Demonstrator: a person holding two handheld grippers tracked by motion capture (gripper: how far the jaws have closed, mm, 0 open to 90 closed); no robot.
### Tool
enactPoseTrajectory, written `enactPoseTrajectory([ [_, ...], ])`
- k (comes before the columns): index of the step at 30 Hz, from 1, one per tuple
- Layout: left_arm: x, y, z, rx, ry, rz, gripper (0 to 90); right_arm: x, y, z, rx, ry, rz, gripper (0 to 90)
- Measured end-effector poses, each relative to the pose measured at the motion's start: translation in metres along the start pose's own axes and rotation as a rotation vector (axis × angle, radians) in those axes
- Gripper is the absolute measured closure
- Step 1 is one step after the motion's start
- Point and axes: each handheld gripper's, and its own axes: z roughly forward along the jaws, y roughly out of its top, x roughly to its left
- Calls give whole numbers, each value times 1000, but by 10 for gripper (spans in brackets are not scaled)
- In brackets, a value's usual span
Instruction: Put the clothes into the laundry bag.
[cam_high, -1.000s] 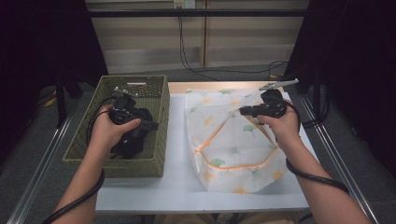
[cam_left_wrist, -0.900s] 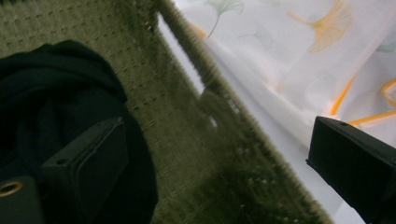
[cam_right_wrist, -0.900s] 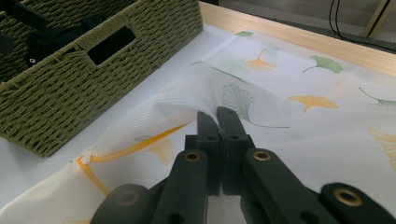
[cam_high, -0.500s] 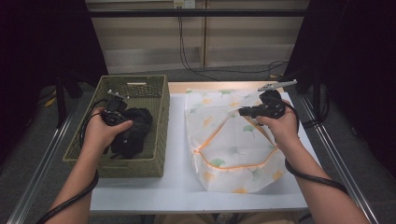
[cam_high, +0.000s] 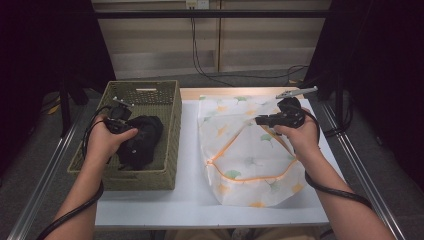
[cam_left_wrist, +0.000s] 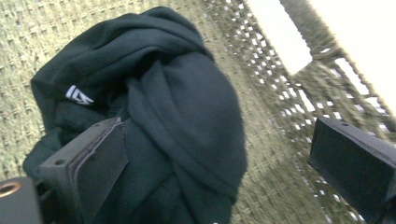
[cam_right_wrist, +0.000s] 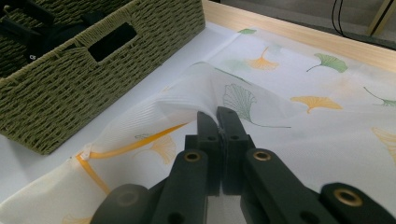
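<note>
dark garment (cam_left_wrist: 154, 116), bunched up w/ a small white logo, lies inside the green woven basket (cam_high: 165, 107) at the table's left side. left gripper (cam_high: 131, 131) is down in the basket right over it; in the left gripper view its jaws stand spread wide, one against the cloth's near fold, the other off over bare weave, nothing pinched. to the right on the white table (cam_high: 190, 145) lies a white mesh bag (cam_high: 250, 165) w/ ginkgo-leaf print & orange trim, apart from the basket. right gripper (cam_right_wrist: 218, 114) has jaws pressed together, pinching a fold of the bag's top layer & holding it lifted above the rest.
</note>
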Motion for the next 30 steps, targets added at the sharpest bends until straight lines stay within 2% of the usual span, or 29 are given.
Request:
enactPoseTrajectory([
  [3, 4, 1, 3, 20, 5, 16, 36, 0, 0, 1, 1, 1, -1, 900],
  [5, 6, 1, 5, 11, 16, 1, 36, 0, 0, 1, 1, 2, -1, 900],
  [6, 8, 1, 5, 22, 21, 10, 36, 0, 0, 1, 1, 1, -1, 900],
  [10, 13, 1, 10, 24, 37, -2, 36, 0, -1, 0, 3, -2, 1, 900],
  [11, 13, 1, 11, 16, 41, -15, 36, 0, -1, 1, 3, -2, 1, 900],
  [12, 15, 1, 12, 30, 45, -5, 36, 0, -1, 1, 3, -1, 0, 900],
  [13, 16, 1, 14, 23, 48, -18, 35, -1, -2, 1, 1, -1, 0, 900],
  [15, 19, 1, 15, 33, 43, -16, 36, -1, -2, 1, 2, 2, 1, 899],
  [17, 20, 0, 19, 21, 44, -38, 36, -1, -2, 1, 4, 3, -2, 899],
  [20, 23, 0, 24, 32, 40, -41, 36, -1, -2, 1, 3, 4, -3, 899],
  [21, 23, -1, 26, 20, 39, -63, 36, -1, -2, 1, 4, 5, -3, 899],
  [22, 26, -1, 27, 37, 35, -43, 36, -1, -2, 1, 5, 5, -4, 900],
  [24, 30, -2, 31, 29, 46, -52, 36, -1, -3, 0, 10, 4, -3, 899],
  [28, 35, -5, 39, 20, 34, -80, 36, -2, -3, 1, 9, 3, 2, 900],
  [30, 38, -6, 41, 30, 28, -74, 38, -2, -3, 1, 11, 3, 1, 899],
])
